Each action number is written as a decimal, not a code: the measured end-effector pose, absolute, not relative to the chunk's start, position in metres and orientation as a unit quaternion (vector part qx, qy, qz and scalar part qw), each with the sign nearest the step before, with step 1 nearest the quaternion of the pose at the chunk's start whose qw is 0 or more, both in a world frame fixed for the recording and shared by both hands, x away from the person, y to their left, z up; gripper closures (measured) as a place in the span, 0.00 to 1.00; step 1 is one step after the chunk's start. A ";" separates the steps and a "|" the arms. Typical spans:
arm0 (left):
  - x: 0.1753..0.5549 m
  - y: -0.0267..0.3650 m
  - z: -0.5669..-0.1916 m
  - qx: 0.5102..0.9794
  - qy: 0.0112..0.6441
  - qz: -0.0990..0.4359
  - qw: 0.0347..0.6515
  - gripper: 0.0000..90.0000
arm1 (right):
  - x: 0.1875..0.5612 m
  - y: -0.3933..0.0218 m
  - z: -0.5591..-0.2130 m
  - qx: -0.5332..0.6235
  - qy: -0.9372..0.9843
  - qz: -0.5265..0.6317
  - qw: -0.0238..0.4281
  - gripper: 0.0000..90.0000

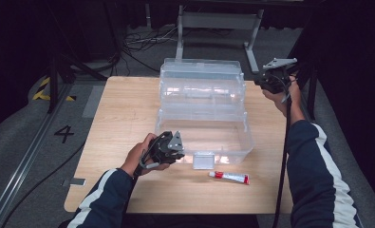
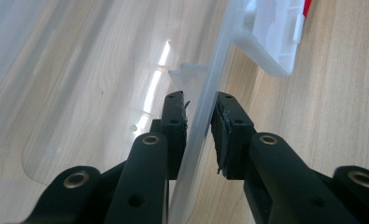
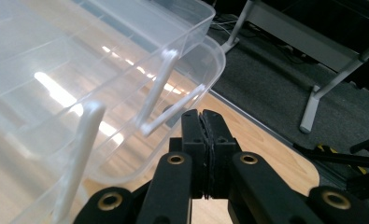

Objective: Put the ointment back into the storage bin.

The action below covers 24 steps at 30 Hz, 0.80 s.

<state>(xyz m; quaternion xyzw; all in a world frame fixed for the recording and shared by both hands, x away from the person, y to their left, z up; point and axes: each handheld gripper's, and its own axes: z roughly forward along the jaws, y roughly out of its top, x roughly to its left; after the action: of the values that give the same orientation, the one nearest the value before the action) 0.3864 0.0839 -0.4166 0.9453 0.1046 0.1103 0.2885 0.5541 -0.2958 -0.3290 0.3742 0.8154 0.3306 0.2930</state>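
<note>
table: I'm working over a light wood table point(image 1: 123, 118), grey floor and cables lying behind
box: clear box point(image 1: 209, 102) is sitting mid-table
left gripper point(image 2: 198, 116): clamping the box's front wall
right gripper point(image 3: 203, 126): hovering pinched closed, empty

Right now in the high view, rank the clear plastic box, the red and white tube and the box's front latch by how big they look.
1. Clear plastic box, by far the largest.
2. Red and white tube and front latch: they look close in size, the tube longer and thinner, the latch squarer, so I won't rank one over the other.
</note>
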 end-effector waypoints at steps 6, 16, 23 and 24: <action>0.386 0.084 -0.417 0.945 0.106 0.110 0.288 0.85 | 0.537 -0.300 -0.331 0.366 0.818 0.334 0.292 0.99; 0.386 0.083 -0.417 0.946 0.107 0.112 0.285 0.84 | 0.514 -0.305 -0.335 0.354 0.823 0.337 0.289 0.98; 0.385 0.083 -0.417 0.945 0.107 0.116 0.286 0.84 | 0.493 -0.309 -0.331 0.347 0.821 0.342 0.297 0.98; 0.385 0.083 -0.417 0.946 0.107 0.115 0.285 0.84 | 0.490 -0.310 -0.331 0.347 0.820 0.345 0.296 0.98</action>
<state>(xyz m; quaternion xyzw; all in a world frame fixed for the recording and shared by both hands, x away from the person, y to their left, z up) 0.3851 0.0832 -0.4169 0.9455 0.1071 0.1148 0.2851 0.4899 -0.3099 -0.3307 0.3465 0.8204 0.3452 0.2961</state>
